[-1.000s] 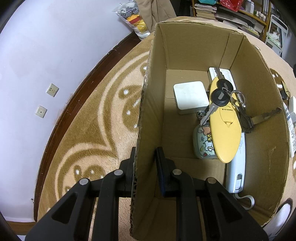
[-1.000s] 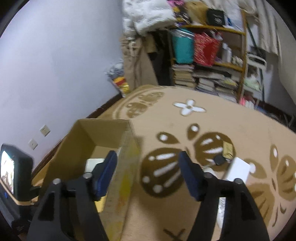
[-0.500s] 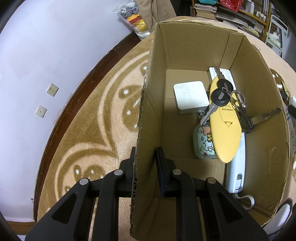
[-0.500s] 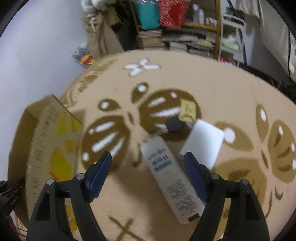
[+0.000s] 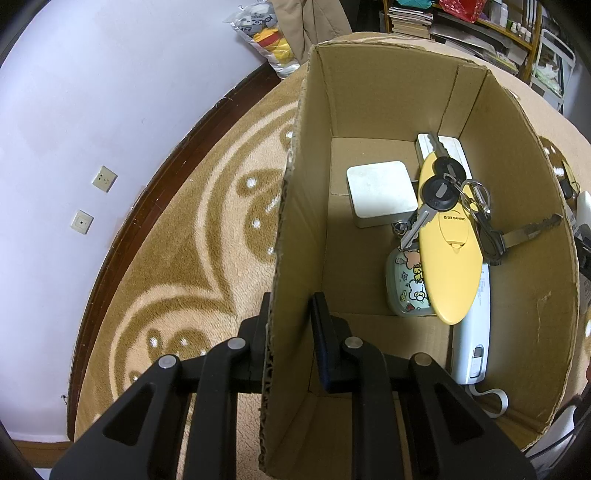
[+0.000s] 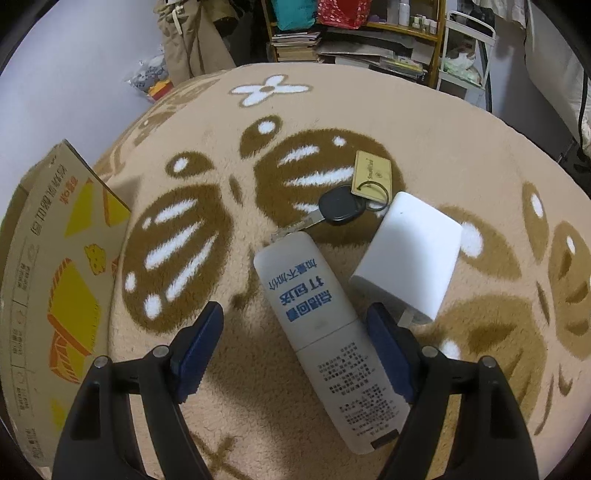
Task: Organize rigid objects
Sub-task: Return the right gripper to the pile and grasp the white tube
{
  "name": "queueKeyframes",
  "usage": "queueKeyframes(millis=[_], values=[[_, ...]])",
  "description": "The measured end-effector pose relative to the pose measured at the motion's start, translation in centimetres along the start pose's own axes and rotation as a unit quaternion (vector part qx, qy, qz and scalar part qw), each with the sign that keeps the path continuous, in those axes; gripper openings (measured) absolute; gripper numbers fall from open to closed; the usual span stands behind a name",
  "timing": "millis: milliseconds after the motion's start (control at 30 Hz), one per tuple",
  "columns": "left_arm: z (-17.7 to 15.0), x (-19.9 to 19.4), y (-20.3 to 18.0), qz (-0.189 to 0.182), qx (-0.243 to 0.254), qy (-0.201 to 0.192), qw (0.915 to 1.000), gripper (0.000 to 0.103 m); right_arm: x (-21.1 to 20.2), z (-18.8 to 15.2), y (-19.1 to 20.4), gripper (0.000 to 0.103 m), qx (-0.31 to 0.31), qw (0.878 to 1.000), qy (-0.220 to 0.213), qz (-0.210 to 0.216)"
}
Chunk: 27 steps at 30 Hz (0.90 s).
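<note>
My left gripper (image 5: 291,314) is shut on the near left wall of an open cardboard box (image 5: 295,236), one finger inside and one outside. In the box lie a white square case (image 5: 380,192), a yellow oval case (image 5: 448,254), a bunch of keys (image 5: 454,199), a small cartoon-printed tin (image 5: 406,284) and a pale blue handset (image 5: 472,339). My right gripper (image 6: 295,332) hangs open over the rug, its fingers either side of a long white case with blue print (image 6: 325,332). Beside that lie a white block (image 6: 410,254) and a black car key with a gold tag (image 6: 343,203).
The box's printed outer side (image 6: 55,280) stands at the left of the right wrist view. A tan patterned rug (image 6: 207,236) covers the floor. Wall with sockets (image 5: 105,179) runs on the left; bookshelves (image 6: 351,40) and a toy bag (image 5: 266,33) stand at the back.
My right gripper has swung away from the box, tilted down and lowered over the long white case, which now lies between its open fingers. The left gripper and box have not moved.
</note>
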<state>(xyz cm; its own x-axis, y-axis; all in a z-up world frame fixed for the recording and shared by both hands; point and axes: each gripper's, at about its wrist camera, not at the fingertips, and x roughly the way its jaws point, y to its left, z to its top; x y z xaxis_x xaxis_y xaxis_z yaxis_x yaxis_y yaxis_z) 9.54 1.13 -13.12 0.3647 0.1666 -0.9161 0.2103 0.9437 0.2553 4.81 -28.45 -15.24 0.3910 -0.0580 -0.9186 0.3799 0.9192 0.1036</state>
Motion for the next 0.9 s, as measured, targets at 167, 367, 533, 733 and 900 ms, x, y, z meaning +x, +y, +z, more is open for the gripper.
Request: queueKeyframes(millis=[167,367,533,733,900], values=[[0.0,0.0,0.0,0.000,0.000,0.000,1.0000,0.019,0.2,0.0,0.0,0.076,0.001,1.000,-0.003,-0.011],[0.0,0.0,0.1,0.000,0.001,0.001,1.0000,0.019,0.7,0.2,-0.2,0.071,0.003,1.000,-0.007,-0.012],[0.0,0.1,0.1,0.002,0.002,0.000,1.0000,0.019,1.1,0.5,-0.3,0.070,0.010,1.000,-0.007,-0.006],[-0.1,0.1,0.1,0.002,0.002,0.000,1.0000,0.019,1.4,0.6,-0.4,0.060,0.014,1.000,-0.004,-0.014],[-0.1,0.1,0.1,0.002,0.002,0.001,1.0000,0.019,1.5,0.6,-0.2,0.060,0.013,1.000,0.001,-0.021]])
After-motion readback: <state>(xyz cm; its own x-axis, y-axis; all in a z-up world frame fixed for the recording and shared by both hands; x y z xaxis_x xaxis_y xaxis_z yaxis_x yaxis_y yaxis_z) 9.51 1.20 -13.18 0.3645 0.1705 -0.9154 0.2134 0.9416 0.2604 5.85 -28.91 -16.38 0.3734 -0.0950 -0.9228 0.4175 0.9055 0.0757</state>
